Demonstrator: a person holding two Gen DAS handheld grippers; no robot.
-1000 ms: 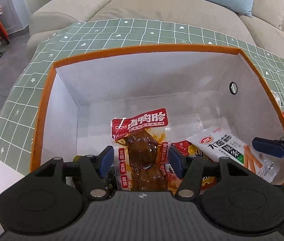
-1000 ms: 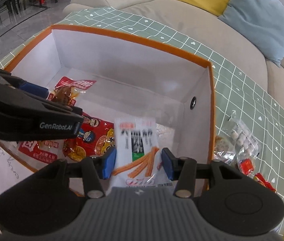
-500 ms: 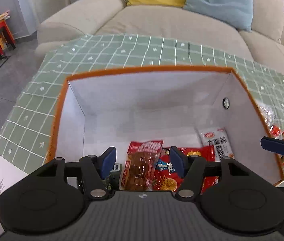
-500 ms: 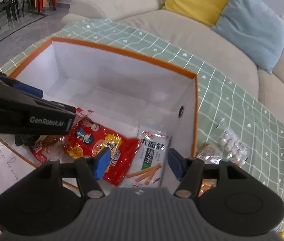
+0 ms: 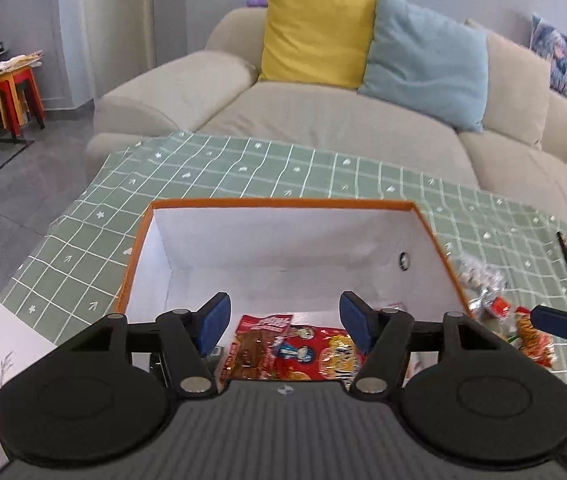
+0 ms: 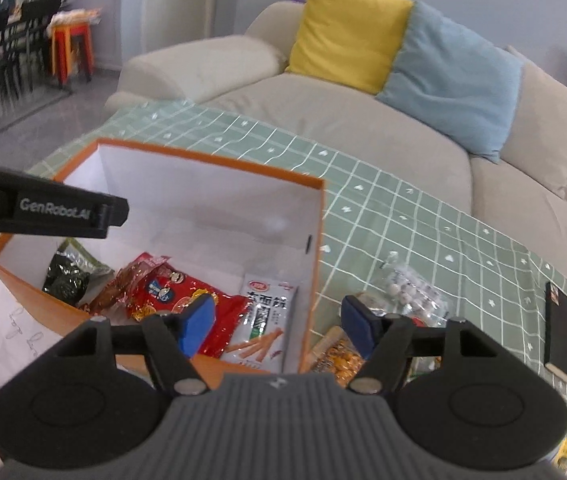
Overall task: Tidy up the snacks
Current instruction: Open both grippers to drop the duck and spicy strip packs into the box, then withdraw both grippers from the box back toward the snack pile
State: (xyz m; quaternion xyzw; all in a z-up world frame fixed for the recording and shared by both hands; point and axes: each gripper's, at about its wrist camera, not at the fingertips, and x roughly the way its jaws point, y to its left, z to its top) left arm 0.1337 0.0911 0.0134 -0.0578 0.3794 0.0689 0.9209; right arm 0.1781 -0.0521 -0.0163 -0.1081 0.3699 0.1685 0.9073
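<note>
The left gripper [image 5: 283, 322] hangs above the box [image 5: 283, 203], jaws apart and empty. The right gripper [image 6: 279, 326] hovers over the box's right wall, jaws apart, nothing held.

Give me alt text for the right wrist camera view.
The open right gripper hovers above the near corner of an orange-rimmed white box holding snack packets, including a red bag. More snacks lie outside on the green checked tablecloth.

Both tools look alike: the left tongs [image 5: 285, 322] and right tongs [image 6: 279, 322] have black plastic arms, blue rubber pads [image 6: 197, 324], silver screws, round black discs and a ribbed grey body; one side reads "GenRobot.AI" in white.
</note>
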